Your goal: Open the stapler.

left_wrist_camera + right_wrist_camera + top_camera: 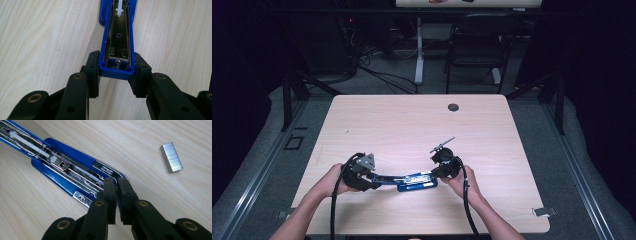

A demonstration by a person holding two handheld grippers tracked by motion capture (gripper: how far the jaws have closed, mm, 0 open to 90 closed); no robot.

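Your left gripper (116, 71) is clamped on the end of the blue stapler (118, 37), one jaw on each side of its blue tip, and the open metal channel runs straight away from you. Your right gripper (116, 187) has its jaws nearly together, pinching what looks like a thin edge at the stapler's other end, though I cannot tell how firm that hold is.

I would judge the work about halfway. The stapler lies flat and opened on the worktop (412, 120), its magazine bare. A strip of staples (171, 157) rests just off to the right of your right gripper, apart from the stapler. Loading that strip and closing the stapler seems to be what is left.

The worktop is pale wood grain with a small dark grommet (453, 107) near its far edge. Beyond it the room is dark, with a black chair (477, 45), cables on the floor and a white desk leg (418, 50).
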